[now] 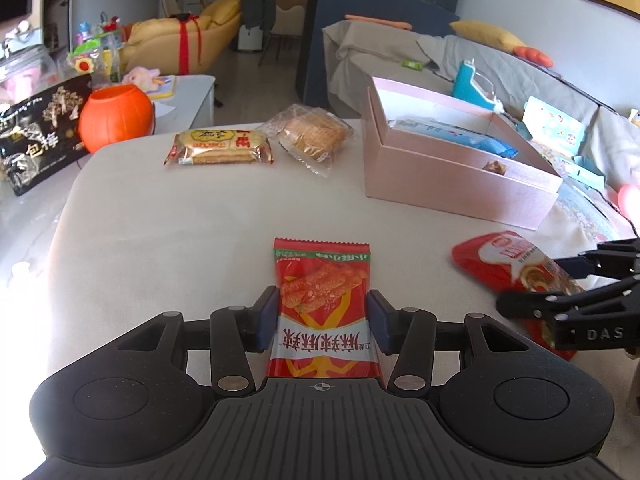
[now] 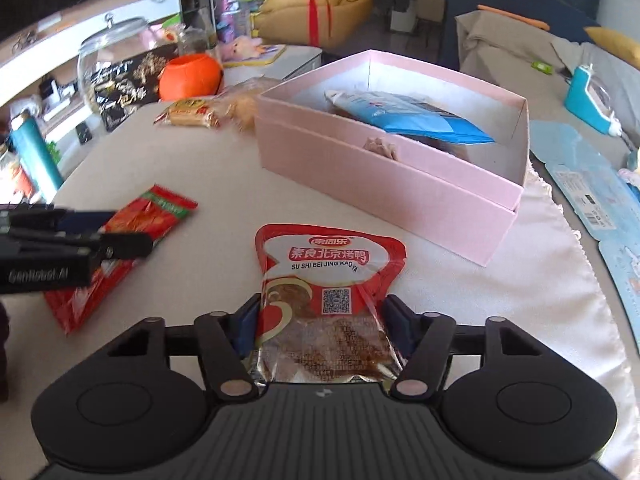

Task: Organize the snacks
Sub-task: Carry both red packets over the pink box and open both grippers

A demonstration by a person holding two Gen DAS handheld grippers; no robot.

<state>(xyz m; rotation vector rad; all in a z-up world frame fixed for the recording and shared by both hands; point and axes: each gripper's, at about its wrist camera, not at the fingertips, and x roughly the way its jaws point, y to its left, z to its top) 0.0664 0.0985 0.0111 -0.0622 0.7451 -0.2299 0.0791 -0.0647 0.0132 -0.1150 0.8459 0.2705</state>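
Observation:
My left gripper (image 1: 322, 322) is shut on a red spicy-strip snack packet (image 1: 322, 280), its pads pressing both long edges. The packet also shows in the right wrist view (image 2: 132, 228) under the left gripper (image 2: 100, 236). My right gripper (image 2: 320, 324) is shut on a red and white roast-duck snack pouch (image 2: 328, 264), seen at the right in the left wrist view (image 1: 516, 264). The open pink box (image 2: 384, 184) holds a blue packet (image 2: 412, 116); it also shows in the left wrist view (image 1: 452, 168). A yellow biscuit pack (image 1: 220, 146) and a clear-wrapped cake (image 1: 312, 136) lie at the far side.
The snacks lie on a beige cushioned surface (image 1: 180, 220). An orange pumpkin pot (image 1: 116, 116) and a black snack bag (image 1: 40, 136) stand at the far left. A glass jar (image 2: 108, 60) stands left of the box. A grey sofa (image 1: 500, 60) runs along the right.

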